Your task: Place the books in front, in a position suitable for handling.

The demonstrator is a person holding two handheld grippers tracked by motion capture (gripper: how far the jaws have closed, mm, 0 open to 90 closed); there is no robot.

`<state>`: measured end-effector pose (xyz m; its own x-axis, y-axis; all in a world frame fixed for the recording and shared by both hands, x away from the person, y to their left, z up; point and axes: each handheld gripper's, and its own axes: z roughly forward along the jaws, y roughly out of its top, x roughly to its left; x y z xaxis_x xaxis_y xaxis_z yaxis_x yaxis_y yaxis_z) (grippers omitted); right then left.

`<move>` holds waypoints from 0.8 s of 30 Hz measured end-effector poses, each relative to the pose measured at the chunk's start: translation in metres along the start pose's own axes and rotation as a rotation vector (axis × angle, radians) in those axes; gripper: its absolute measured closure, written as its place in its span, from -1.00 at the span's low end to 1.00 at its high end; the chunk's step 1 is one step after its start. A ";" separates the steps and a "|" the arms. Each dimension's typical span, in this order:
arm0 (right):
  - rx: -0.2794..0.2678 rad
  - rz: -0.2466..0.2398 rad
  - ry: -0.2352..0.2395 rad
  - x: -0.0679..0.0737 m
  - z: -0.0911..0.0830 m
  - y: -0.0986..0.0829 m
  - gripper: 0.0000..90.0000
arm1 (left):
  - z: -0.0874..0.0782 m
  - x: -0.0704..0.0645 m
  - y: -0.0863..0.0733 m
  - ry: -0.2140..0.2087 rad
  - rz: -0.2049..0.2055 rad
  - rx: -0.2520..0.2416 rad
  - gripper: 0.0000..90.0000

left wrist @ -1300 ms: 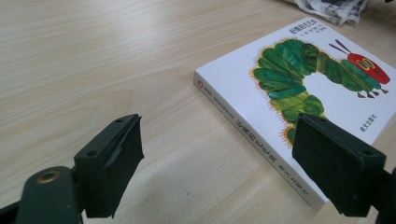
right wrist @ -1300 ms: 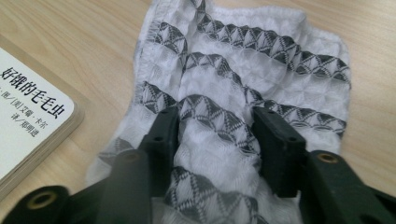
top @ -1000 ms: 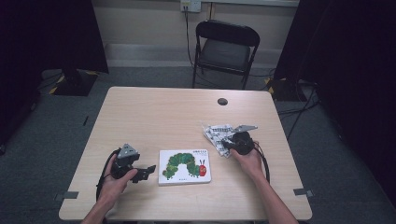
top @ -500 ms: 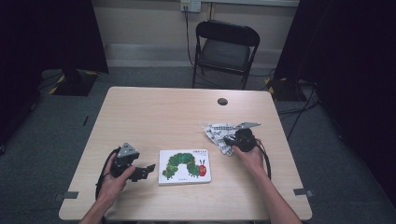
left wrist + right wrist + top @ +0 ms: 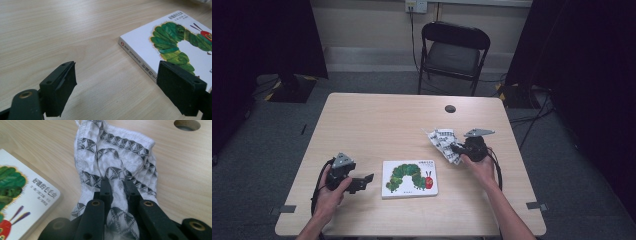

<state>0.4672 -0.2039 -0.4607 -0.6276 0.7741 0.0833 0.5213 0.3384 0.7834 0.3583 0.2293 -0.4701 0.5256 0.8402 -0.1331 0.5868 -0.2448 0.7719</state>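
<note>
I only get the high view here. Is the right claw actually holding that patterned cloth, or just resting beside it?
Observer: Holding it. The right claw is shut on a fold of the cloth.
Operator: And the left claw?
Observer: The left claw is open, with bare table between its jaws.
Operator: How near is it to the book?
Observer: The book lies just past one jaw, its spine facing the claw.

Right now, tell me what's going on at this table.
A person works two handheld grippers at a wooden table. The right gripper is clamped on a bunched white patterned cloth lying beside a picture book. The left gripper is open, low over the table, with the book's spine edge between its jaws; it grips nothing.
</note>
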 end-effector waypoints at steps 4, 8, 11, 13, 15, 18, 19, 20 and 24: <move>-0.020 0.010 0.015 0.003 -0.006 0.004 0.80 | 0.000 0.001 0.001 0.002 -0.008 -0.001 -0.65; -0.042 0.007 0.040 0.009 -0.012 0.008 0.80 | -0.001 0.003 0.001 0.004 -0.012 0.000 -0.65; -0.059 -0.012 0.057 0.018 -0.018 0.012 0.80 | -0.001 0.003 0.000 0.017 -0.017 -0.001 -0.64; -0.072 -0.027 0.072 0.025 -0.022 0.015 0.80 | 0.000 0.002 0.001 0.020 -0.003 0.011 -0.64; -0.087 -0.045 0.099 0.036 -0.027 0.017 0.80 | 0.001 0.001 0.001 0.016 -0.003 0.005 -0.64; -0.089 -0.067 0.113 0.044 -0.030 0.018 0.80 | 0.000 0.001 0.001 0.014 0.002 0.005 -0.64; -0.090 -0.078 0.127 0.050 -0.030 0.019 0.80 | 0.000 0.002 0.001 0.017 -0.007 0.003 -0.64; -0.090 -0.078 0.127 0.050 -0.030 0.019 0.80 | 0.000 0.002 0.001 0.017 -0.007 0.003 -0.64; -0.089 -0.106 0.163 0.063 -0.027 0.020 0.80 | -0.001 0.004 0.001 0.024 -0.013 -0.001 -0.64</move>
<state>0.4226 -0.1624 -0.4228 -0.7651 0.6376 0.0900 0.3988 0.3595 0.8436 0.3598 0.2329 -0.4695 0.5032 0.8547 -0.1280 0.5930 -0.2337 0.7705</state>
